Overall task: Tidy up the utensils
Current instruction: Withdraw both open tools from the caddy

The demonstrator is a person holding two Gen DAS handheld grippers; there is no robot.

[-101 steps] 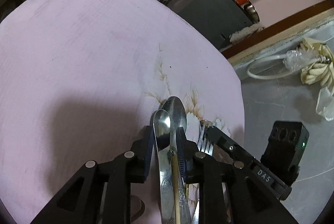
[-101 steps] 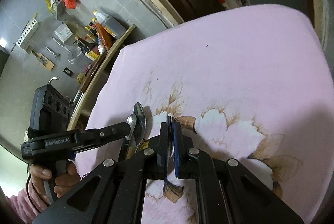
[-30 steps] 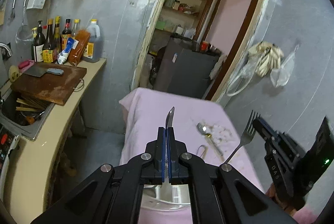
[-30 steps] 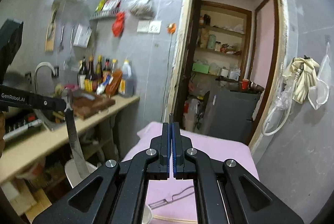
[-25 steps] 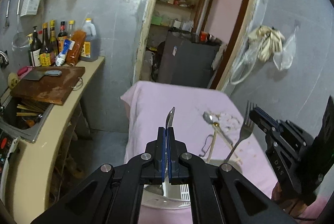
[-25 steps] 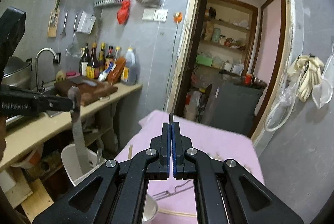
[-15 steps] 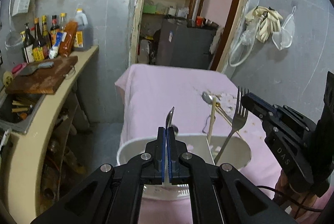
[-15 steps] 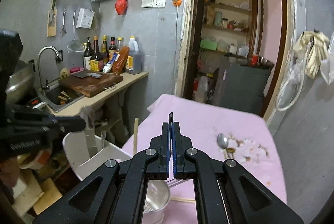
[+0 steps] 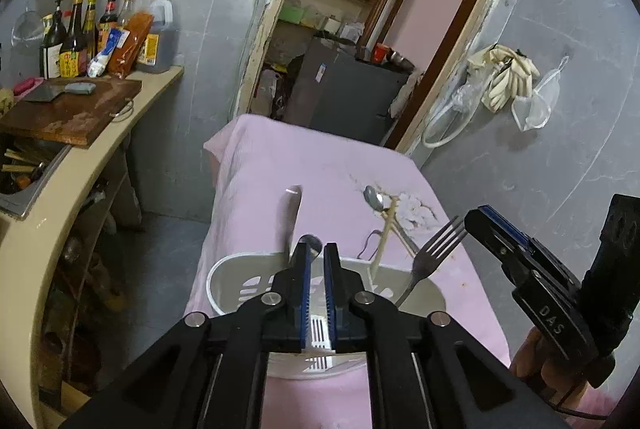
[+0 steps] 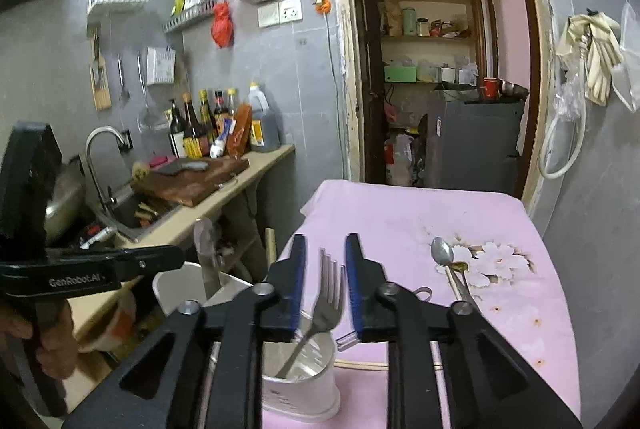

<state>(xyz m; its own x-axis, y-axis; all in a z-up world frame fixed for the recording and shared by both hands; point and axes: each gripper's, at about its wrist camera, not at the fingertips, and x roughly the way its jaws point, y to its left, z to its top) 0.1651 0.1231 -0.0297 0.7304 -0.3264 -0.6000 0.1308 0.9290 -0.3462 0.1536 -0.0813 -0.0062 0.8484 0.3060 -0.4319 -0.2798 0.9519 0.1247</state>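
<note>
A white slotted utensil holder (image 9: 224, 275) (image 10: 304, 393) stands on the pink cloth just below both grippers. My left gripper (image 9: 316, 255) (image 10: 176, 261) is opening, with nothing pressed between its pads. The knife (image 9: 292, 217) (image 10: 206, 249) stands free in the holder just left of its fingers, and a spoon bowl (image 9: 311, 243) shows behind the tips. My right gripper (image 10: 324, 257) (image 9: 474, 219) is opening too. The fork (image 10: 330, 293) (image 9: 436, 249) stands in the holder between its jaws, touching neither pad. A spoon (image 9: 374, 197) (image 10: 442, 253) lies farther out on the cloth.
A chopstick (image 9: 384, 233) leans in the holder and another lies on the cloth (image 10: 360, 364). A counter (image 9: 92, 181) with a cutting board, bottles and a sink runs along the left. A grey cabinet (image 9: 340, 89) stands past the table's far end.
Both grippers have sunk toward the holder and their jaws have parted. The knife and the fork were let go and now stand in the holder.
</note>
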